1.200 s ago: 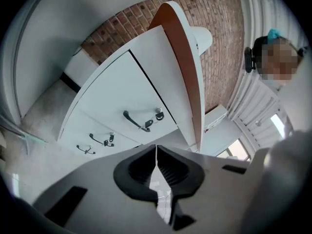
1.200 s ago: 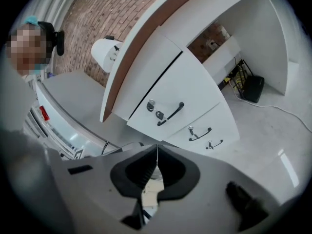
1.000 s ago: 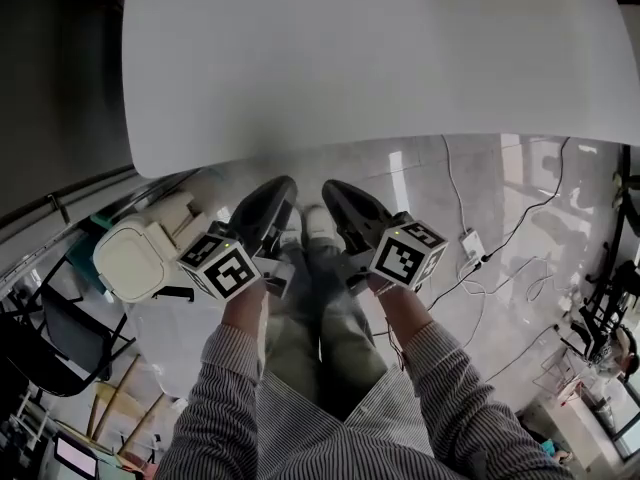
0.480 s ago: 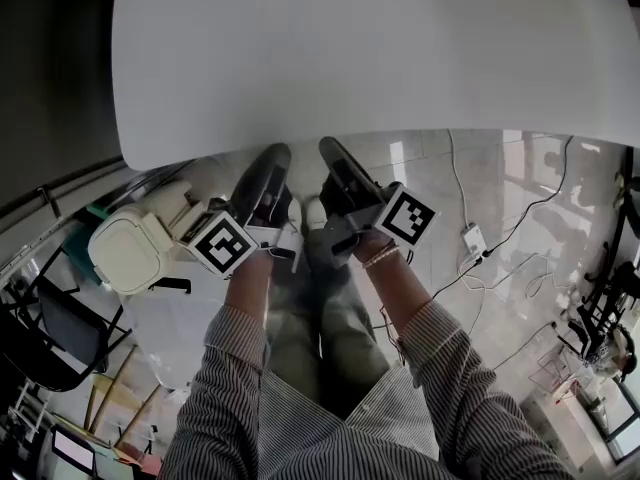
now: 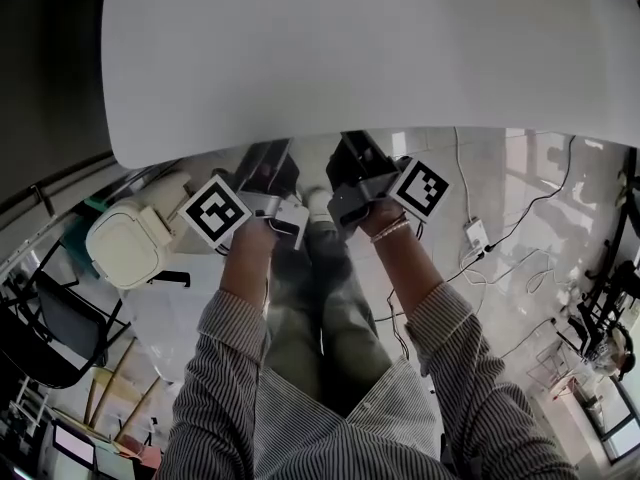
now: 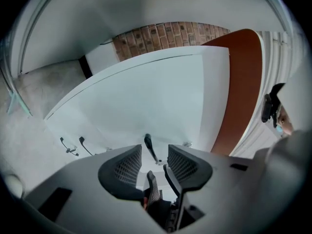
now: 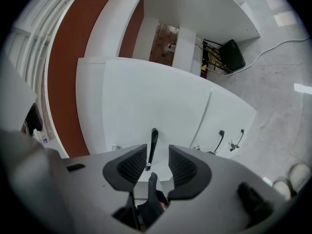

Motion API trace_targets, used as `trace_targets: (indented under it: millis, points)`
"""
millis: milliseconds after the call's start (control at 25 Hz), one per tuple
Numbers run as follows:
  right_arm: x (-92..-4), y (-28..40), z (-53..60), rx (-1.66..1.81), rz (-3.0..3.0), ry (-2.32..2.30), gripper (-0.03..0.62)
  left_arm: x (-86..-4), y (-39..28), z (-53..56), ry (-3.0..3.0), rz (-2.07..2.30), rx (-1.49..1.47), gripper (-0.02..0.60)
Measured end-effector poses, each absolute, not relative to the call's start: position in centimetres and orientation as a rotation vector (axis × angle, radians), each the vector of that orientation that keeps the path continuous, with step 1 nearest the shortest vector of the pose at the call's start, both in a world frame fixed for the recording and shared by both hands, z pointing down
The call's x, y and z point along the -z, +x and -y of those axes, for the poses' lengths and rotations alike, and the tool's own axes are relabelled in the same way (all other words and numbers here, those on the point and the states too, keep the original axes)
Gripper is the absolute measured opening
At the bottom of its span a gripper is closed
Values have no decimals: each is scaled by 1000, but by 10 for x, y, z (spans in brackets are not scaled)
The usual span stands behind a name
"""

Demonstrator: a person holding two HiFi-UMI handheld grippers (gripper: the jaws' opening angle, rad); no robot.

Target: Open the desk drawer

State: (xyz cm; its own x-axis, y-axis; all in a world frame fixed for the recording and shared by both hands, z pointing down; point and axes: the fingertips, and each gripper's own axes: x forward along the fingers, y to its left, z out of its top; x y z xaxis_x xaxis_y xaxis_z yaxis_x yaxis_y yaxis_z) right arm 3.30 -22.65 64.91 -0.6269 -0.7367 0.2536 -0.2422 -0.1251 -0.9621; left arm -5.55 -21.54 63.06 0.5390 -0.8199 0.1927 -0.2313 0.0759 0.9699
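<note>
The white desk top [image 5: 360, 48] fills the upper head view. Both grippers reach under its near edge, their tips partly hidden by it. My left gripper [image 5: 262, 168] faces a white drawer front [image 6: 146, 96]; a black bar handle [image 6: 150, 147] shows in the gap of its jaws [image 6: 154, 160], a little ahead of the pads. My right gripper [image 5: 355, 163] faces a white front [image 7: 146, 96] too, with a black handle [image 7: 153, 145] lined up between its jaws [image 7: 157, 162]. Both pairs of jaws have just been opening and stand open, gripping nothing.
More black handles [image 7: 220, 139] sit on neighbouring white fronts to the right. A white lidded bin [image 5: 125, 248] and a dark chair [image 5: 40, 338] stand on the floor at left. Cables and a power strip [image 5: 476, 240] lie at right. The person's legs are below the grippers.
Both grippers moved forward under the desk edge and rolled, so their marker cubes now face upward. Their jaws went from shut to open.
</note>
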Motion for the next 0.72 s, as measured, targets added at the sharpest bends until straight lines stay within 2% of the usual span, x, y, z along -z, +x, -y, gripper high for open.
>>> trace_targets:
  millis: [320,560,720]
  points:
    - [-651,33,243,1786,-1780,-1061,134,-643,-52,223,1443,940,549,156]
    - [-647,29,249,1760,-1731,-1041,65,-649,-53,226,1425,944,509,140]
    - [-645,26,248,1722,-1682,-1063,51,-648,-54,228,1432,947,508,118]
